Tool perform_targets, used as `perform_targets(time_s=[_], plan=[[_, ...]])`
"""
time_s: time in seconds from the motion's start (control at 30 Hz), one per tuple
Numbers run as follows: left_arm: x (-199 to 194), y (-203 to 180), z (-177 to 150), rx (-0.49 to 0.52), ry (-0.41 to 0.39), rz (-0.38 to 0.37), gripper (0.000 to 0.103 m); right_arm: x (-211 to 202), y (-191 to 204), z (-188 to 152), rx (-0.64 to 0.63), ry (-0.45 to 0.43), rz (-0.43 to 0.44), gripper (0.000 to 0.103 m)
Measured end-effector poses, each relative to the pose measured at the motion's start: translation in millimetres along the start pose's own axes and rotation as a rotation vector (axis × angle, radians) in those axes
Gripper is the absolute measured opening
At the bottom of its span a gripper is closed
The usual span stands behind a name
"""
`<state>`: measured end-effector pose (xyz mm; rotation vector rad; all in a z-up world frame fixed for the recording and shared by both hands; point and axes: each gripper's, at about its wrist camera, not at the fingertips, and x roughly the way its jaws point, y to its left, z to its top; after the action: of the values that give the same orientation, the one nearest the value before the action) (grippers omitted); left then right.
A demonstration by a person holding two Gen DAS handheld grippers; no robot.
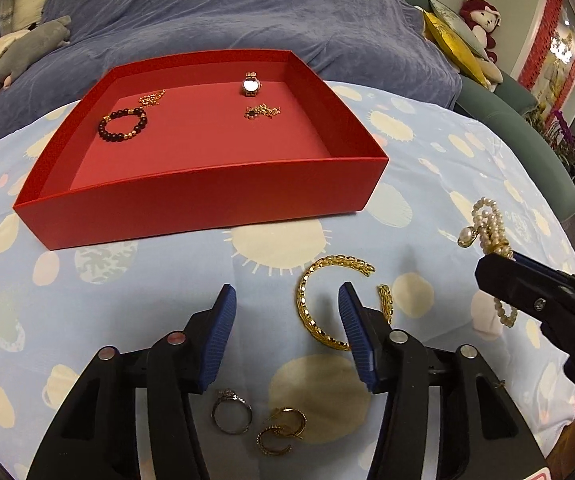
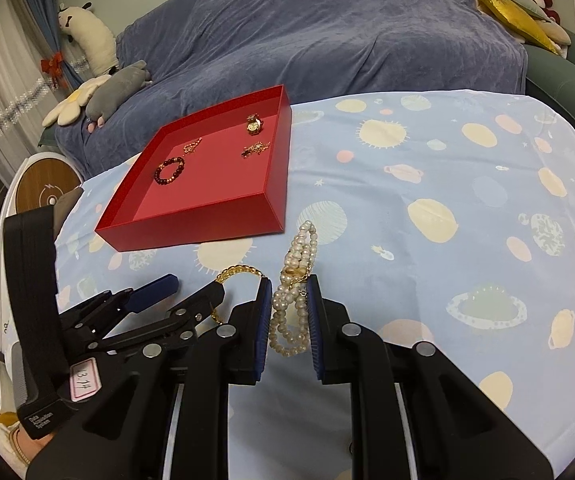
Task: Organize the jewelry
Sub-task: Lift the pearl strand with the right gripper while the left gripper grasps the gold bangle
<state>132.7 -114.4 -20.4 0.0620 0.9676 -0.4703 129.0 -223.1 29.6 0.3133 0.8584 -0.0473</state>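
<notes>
Sitting toward the left of the bench [image 1: 427, 184], which is draped in a pale blue cloth printed with suns and planets, the red tray [image 1: 191, 208] holds four pieces: a dark beaded bracelet [image 1: 123, 124] at its left, a small gold chain [image 1: 152, 97] just behind that, a watch [image 1: 251, 84] near the far wall, and a gold chain with a dark stone [image 1: 262, 111] just in front of the watch. Nearer the camera, the left tongs [image 1: 287, 320] hang low over the cloth with their blue-padded fingers [image 1: 219, 332] spread wide and nothing between them. Beneath them lie a silver ring [image 1: 232, 416] and, just to its right, a pair of gold hoop earrings [image 1: 281, 430], the two hoops touching each other. A broad gold chain bracelet [image 1: 319, 304] curls on the cloth beside the right-hand finger, which hides part of its loop. Farther right, the right tongs [image 2: 287, 312] are pinching a pearl necklace [image 2: 293, 300] — bunched strands with a gold clasp and a larger pearl drop. Some of its loops poke up past the fingertips, others hang below, and from the left wrist view the bundle appears lifted off the cloth, well to the right of the tray. Behind the bench stands a sofa under a blue-grey throw [image 1: 247, 12].
</notes>
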Motion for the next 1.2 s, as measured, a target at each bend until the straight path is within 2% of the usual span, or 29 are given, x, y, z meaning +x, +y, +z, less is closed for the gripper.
perform_targets(time_s=[0.13, 0.23, 0.27, 0.6, 1.2], plan=[[5.3, -9.1, -1.6, 0.057, -0.014, 0.053, 0.033, 0.3, 0.2, -0.2, 0.0, -0.001, 0.003, 0.017], [3.8, -8.8, -4.9, 0.093, -0.026, 0.085, 0.013, 0.6, 0.6, -0.1, 0.001, -0.001, 0.005, 0.017], [3.2, -6.6, -5.0, 0.092, -0.022, 0.081, 0.003, 0.2, 1.1, 0.6, 0.003, -0.002, 0.006, 0.017], [-15.6, 2.9, -9.5, 0.051, -0.005, 0.034, 0.002, -3.1, 14.4, 4.9, -0.006, -0.008, 0.041, 0.017], [-67.6, 46.4, -11.2, -0.032, -0.072, 0.046, 0.002, 5.4, 48.6, 2.9, -0.064, 0.004, 0.067, 0.017]])
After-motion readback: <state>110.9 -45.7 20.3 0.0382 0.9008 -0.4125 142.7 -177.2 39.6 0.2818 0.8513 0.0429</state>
